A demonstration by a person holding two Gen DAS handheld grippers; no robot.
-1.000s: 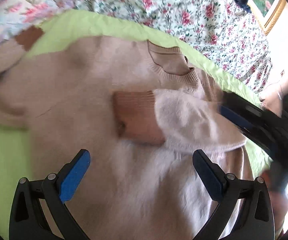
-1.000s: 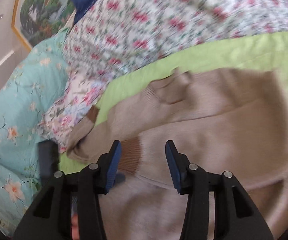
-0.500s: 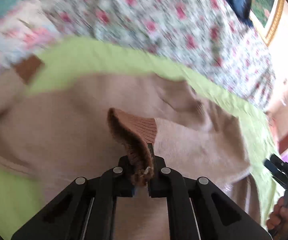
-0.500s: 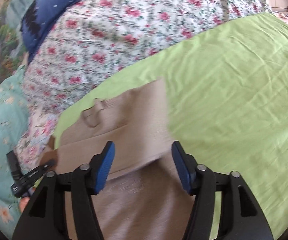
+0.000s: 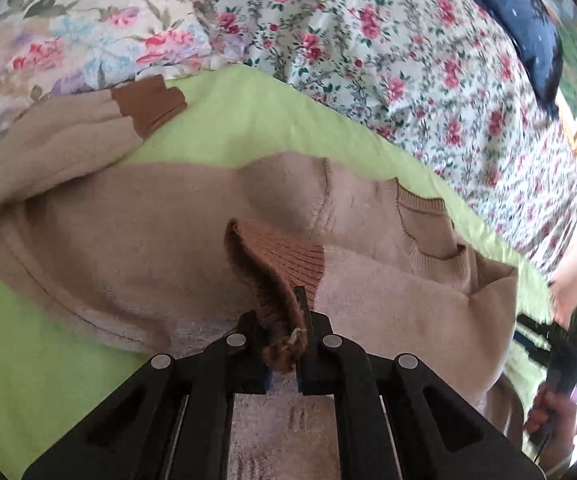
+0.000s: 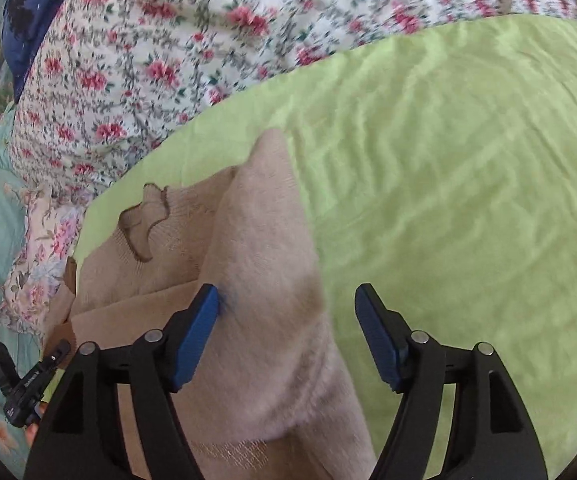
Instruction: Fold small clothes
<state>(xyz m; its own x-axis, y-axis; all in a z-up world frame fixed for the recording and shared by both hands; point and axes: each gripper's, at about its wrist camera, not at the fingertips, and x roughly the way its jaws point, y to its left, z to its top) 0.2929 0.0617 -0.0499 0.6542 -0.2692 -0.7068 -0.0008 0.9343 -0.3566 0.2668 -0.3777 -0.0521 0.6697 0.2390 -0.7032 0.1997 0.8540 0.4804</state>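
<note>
Sweater [image 5: 128, 240]: left gripper [image 5: 284, 344] is pinching the brown cuff [image 5: 276, 276] between closed jaws; right gripper [image 6: 288, 332] is opening empty over the folded sleeve [image 6: 264, 264]; best laying the cuff flat.

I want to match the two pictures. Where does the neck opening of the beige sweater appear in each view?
Left wrist view: neck opening at right of centre, near the green sheet's edge.
Right wrist view: neck opening at left of centre, above the left blue pad.
Shared landmark: the green sheet under the beige sweater.
</note>
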